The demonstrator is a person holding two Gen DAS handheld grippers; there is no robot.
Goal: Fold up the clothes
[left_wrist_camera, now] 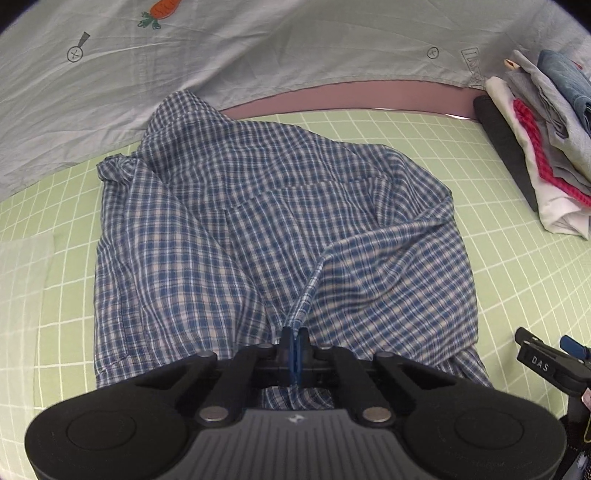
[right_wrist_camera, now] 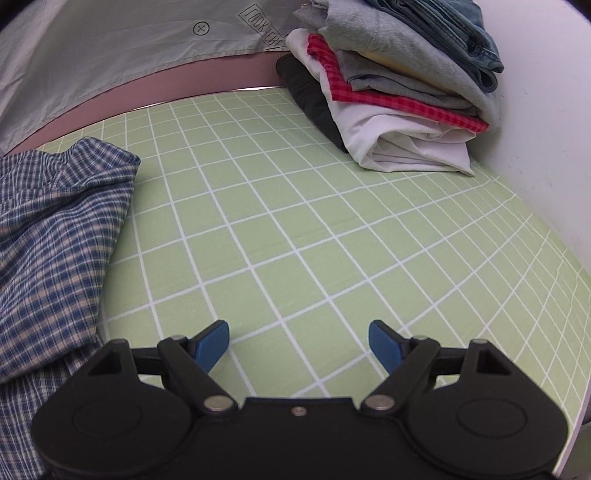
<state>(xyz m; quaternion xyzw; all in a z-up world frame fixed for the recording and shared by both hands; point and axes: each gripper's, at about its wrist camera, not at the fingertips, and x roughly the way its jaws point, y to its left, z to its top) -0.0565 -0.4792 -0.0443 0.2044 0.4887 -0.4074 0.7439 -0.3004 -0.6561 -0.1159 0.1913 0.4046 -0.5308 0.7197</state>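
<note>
— What does your left wrist camera show?

— My left gripper (left_wrist_camera: 294,341) is clamped on a raised fold of the blue checked shirt (left_wrist_camera: 258,229); the blue pads meet with the cloth edge pinched between them. The shirt lies rumpled on the green grid sheet (left_wrist_camera: 424,147), spread from near me toward the far side. Behind it hangs a pale cloth with a carrot print (left_wrist_camera: 162,9). At the far right sits a stack of folded clothes (left_wrist_camera: 546,155). My right gripper (left_wrist_camera: 554,360) pokes in at the near right edge.

— And the right wrist camera?

— My right gripper (right_wrist_camera: 299,345) stands wide apart with nothing between its blue pads (right_wrist_camera: 212,345), only bare green grid sheet (right_wrist_camera: 295,229) beneath. The checked shirt (right_wrist_camera: 55,240) lies to the left, its near edge just beside the gripper's left finger. The stack of folded clothes (right_wrist_camera: 406,92) sits far right, against a white wall (right_wrist_camera: 546,110).
</note>
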